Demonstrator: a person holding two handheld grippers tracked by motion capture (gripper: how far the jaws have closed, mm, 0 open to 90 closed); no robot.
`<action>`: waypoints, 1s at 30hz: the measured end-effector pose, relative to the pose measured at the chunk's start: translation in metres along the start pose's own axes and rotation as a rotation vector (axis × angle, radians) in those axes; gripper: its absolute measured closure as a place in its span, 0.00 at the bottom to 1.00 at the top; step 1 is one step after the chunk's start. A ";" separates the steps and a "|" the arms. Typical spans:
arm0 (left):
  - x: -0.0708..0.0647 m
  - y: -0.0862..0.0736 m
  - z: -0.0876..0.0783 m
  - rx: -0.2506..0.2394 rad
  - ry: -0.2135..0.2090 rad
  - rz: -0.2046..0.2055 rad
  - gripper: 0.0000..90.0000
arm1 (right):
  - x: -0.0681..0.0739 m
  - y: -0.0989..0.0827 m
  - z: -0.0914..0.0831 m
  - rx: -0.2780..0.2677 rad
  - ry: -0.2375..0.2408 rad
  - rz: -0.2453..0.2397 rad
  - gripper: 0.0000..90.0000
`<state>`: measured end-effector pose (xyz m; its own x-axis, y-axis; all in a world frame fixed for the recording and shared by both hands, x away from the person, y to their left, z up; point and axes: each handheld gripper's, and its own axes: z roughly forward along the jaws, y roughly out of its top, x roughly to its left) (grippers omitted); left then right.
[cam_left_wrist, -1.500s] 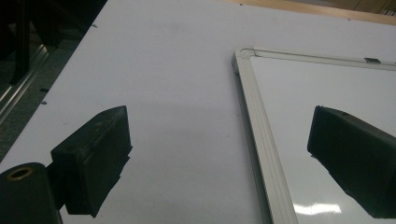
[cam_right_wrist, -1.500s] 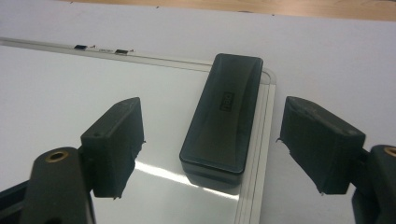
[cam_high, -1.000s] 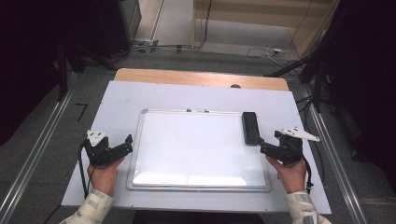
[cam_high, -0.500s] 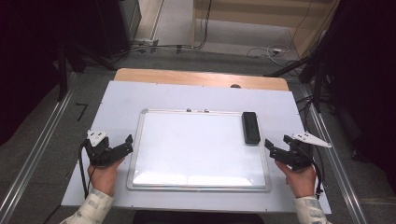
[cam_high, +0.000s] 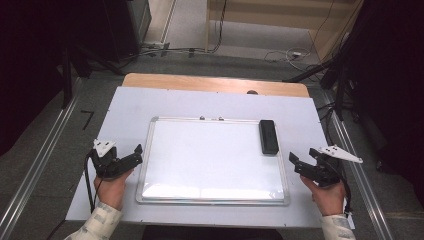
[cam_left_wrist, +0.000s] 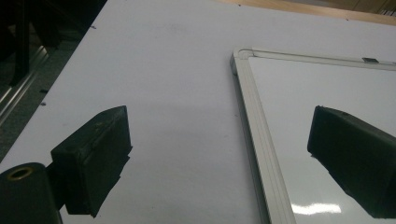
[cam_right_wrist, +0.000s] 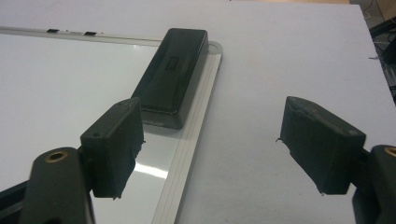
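A white whiteboard (cam_high: 215, 160) with a silver frame lies flat in the middle of the white table (cam_high: 200, 102). A black eraser (cam_high: 268, 136) rests on the board's far right corner, partly over the frame. My left gripper (cam_high: 137, 154) stands open beside the board's left edge, nothing between its jaws. In the left gripper view the gripper (cam_left_wrist: 217, 121) straddles the board's frame (cam_left_wrist: 252, 126). My right gripper (cam_high: 302, 157) is open beside the right edge, short of the eraser. The right gripper view has the eraser (cam_right_wrist: 173, 70) ahead of its gripper (cam_right_wrist: 212, 112), apart from both jaws.
A wooden strip (cam_high: 215, 84) runs along the table's far edge. Two small dark clips (cam_high: 210, 118) sit on the board's top frame. Metal rails (cam_high: 40, 165) flank the table on the floor, with cables (cam_high: 280, 55) and dark stands beyond.
My right gripper has drawn back a little to the right and toward the person, away from the eraser. The left gripper has hardly moved.
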<state>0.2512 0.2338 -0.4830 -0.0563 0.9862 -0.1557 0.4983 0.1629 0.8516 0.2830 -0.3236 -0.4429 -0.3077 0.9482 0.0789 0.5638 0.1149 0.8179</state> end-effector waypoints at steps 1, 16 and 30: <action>0.000 0.000 0.000 0.000 0.000 0.000 0.07 | -0.001 -0.001 -0.001 0.000 0.000 0.002 0.22; 0.000 0.000 0.000 0.004 -0.002 0.004 0.07 | -0.013 -0.010 -0.012 -0.005 -0.023 0.018 0.22; 0.001 0.000 0.000 0.004 0.001 0.000 0.07 | -0.030 -0.019 -0.025 0.000 -0.064 0.044 0.22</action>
<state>0.2514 0.2350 -0.4831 -0.0572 0.9862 -0.1552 0.5016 0.1628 0.8496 0.2626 -0.3617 -0.4471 -0.2334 0.9692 0.0779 0.5758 0.0732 0.8143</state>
